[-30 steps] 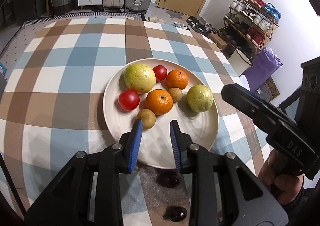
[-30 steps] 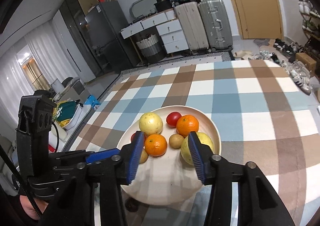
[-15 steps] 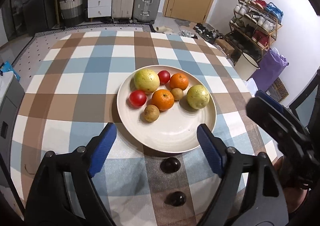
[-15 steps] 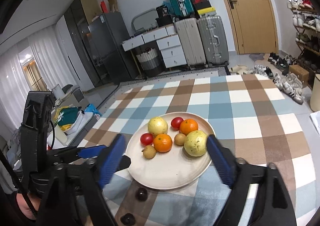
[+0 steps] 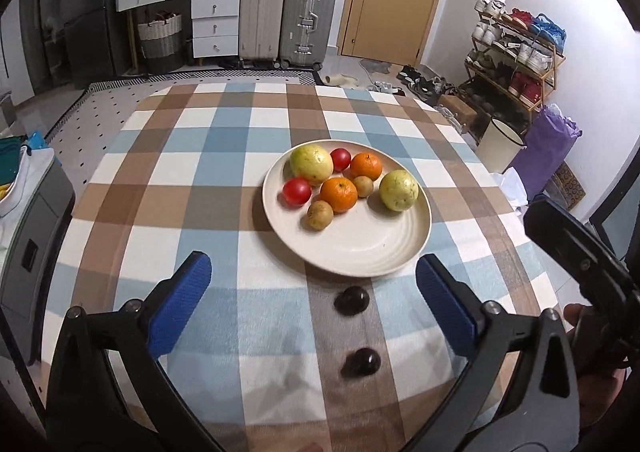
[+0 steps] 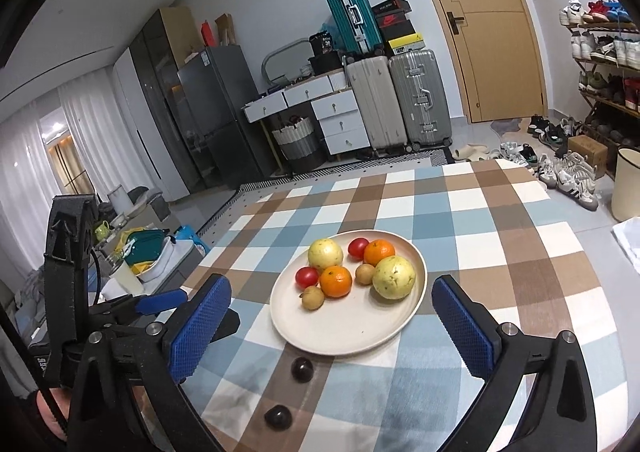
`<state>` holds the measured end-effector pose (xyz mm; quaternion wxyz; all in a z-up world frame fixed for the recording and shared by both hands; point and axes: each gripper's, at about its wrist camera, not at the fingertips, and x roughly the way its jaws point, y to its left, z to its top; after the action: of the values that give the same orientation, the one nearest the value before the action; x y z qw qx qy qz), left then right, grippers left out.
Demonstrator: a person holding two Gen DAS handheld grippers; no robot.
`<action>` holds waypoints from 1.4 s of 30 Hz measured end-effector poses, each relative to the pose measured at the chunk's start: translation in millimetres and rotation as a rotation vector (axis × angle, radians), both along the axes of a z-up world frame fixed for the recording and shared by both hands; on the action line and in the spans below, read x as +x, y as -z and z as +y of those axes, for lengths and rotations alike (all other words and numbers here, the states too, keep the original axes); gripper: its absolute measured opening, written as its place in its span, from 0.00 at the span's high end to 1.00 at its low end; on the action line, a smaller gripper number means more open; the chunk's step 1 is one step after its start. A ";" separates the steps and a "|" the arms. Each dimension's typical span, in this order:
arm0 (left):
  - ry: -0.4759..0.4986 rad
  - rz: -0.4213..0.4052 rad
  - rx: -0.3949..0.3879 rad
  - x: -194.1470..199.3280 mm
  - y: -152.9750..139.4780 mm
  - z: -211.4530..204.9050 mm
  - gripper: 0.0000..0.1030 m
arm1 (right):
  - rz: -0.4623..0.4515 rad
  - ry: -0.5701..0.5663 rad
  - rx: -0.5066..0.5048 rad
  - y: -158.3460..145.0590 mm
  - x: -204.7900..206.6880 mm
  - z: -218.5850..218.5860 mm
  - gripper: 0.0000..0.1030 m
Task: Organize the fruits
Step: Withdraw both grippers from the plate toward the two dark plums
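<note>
A cream plate [image 5: 360,252] on the checked tablecloth holds two yellow-green fruits, two oranges [image 5: 338,194], two tomatoes and two small brown fruits. Two dark round fruits [image 5: 351,301] [image 5: 361,362] lie on the cloth just in front of the plate; the right wrist view shows the same plate [image 6: 348,324] and dark fruits [image 6: 302,369]. My left gripper [image 5: 312,272] hovers short of the plate above the dark fruits. Its jaws are opening wide with nothing between them. My right gripper [image 6: 331,288] hangs beside it, jaws also opening and empty.
The round table's edge curves close around the plate. Behind it stand suitcases [image 5: 306,20], a drawer unit and a door. A shoe rack [image 5: 516,52], a white bin and a purple bag stand on the right. A low stand with clutter [image 6: 148,252] sits on the left.
Both grippers went from nearly shut over the plate to wide open. Both have drawn back and up, so the plate now looks smaller and farther. No fruit moved.
</note>
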<state>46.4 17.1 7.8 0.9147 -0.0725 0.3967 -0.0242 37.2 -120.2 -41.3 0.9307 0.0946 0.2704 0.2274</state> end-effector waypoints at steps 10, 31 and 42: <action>-0.001 -0.001 0.012 -38.4 18.1 -1.3 0.01 | -0.011 0.028 -0.023 7.2 -36.3 -3.6 0.00; 0.033 0.129 -0.013 -47.2 86.6 -10.2 0.01 | 0.054 0.016 -0.055 49.0 -79.2 -4.2 0.01; 0.088 0.159 -0.029 -30.4 99.6 -22.3 0.01 | 0.091 0.005 -0.036 61.7 -65.9 -9.1 0.00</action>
<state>16.0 -5.2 -91.8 0.8772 -0.0700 0.4707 -0.0642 -28.7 -129.4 -103.0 0.9195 0.0888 0.3164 0.2154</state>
